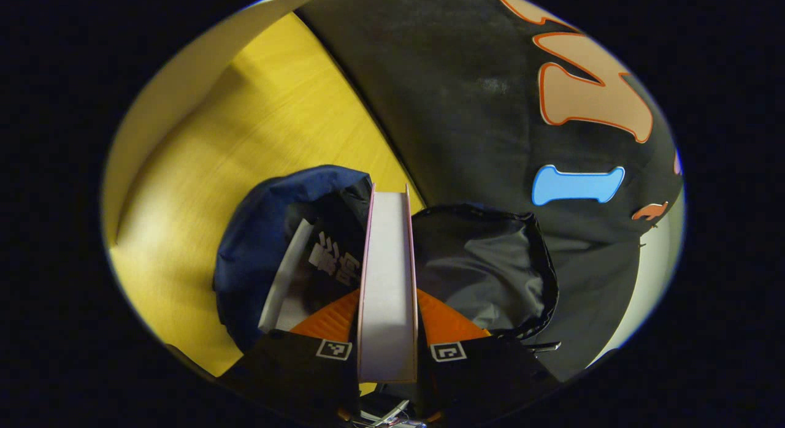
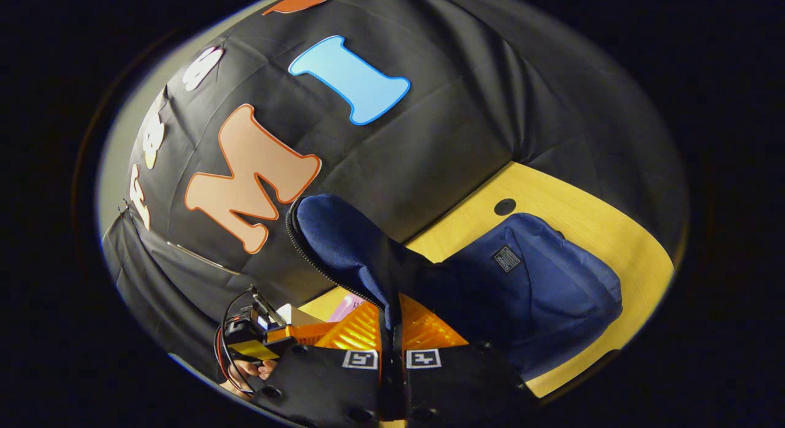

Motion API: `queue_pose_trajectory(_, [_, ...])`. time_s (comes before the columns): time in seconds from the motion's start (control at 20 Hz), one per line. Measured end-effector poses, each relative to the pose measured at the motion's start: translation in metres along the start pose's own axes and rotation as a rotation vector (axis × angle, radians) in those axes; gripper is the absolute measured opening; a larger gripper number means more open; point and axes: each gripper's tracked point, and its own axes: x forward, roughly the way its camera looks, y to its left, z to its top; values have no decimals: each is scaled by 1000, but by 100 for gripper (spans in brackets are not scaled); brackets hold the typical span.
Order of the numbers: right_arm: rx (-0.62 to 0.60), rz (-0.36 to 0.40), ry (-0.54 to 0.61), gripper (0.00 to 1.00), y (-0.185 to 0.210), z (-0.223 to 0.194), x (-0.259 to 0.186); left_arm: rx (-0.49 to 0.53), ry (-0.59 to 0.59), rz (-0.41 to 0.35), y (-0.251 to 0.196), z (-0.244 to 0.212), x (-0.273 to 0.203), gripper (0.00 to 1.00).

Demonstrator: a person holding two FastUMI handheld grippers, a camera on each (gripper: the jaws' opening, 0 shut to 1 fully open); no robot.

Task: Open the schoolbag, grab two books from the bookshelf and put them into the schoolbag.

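A navy blue schoolbag [image 1: 264, 244] lies open on the yellow table [image 1: 257, 140]. My left gripper [image 1: 387, 321] is shut on a book [image 1: 387, 275] with pink covers, held page-edge up and reaching into the bag's dark-lined mouth [image 1: 484, 268]. Another pale book edge [image 1: 285, 275] shows inside the bag to the left. In the right gripper view the schoolbag [image 2: 539, 287] rests on the table [image 2: 613, 232], and my right gripper [image 2: 390, 330] is shut on its zippered flap [image 2: 343, 244], holding it lifted. The left gripper [image 2: 257, 336] and the hand holding it show at lower left.
The black cloth wall [image 1: 478, 109] stands right behind the bag. A pale wall [image 1: 178, 84] borders the table's far side. A round cable hole [image 2: 505, 206] sits in the tabletop near the bag.
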Motion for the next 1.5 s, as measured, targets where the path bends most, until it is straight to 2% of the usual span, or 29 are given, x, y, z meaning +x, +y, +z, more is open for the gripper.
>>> queue_pose_trajectory(0.2, [-17,10,7,3,6,-6,1,-40,-13,-23,4,-7,15,30])
queue_pose_trajectory(0.4, [-26,18,21,3,12,-10,7,-91,-7,-33,6,-17,29,34])
queue_pose_trajectory(0.95, [-25,16,19,3,9,-9,3,-44,35,13,3,-33,28,34])
queue_pose_trajectory(1.0, [-26,16,19,3,9,-9,3,-32,32,18,2,-32,27,36])
queue_pose_trajectory(1.05, [-27,14,19,3,8,-8,3,-12,38,34,3,-33,26,35])
queue_pose_trajectory(1.15, [-25,8,22,3,6,-8,3,79,31,138,21,-31,21,40])
queue_pose_trajectory(1.25, [-19,8,26,3,4,-10,3,186,-27,201,29,-16,11,69])
queue_pose_trajectory(1.35, [-18,8,26,3,3,-11,3,272,-57,247,34,-9,6,74])
queue_pose_trajectory(1.5, [-17,6,27,3,2,-13,3,438,-31,366,47,-6,-2,76])
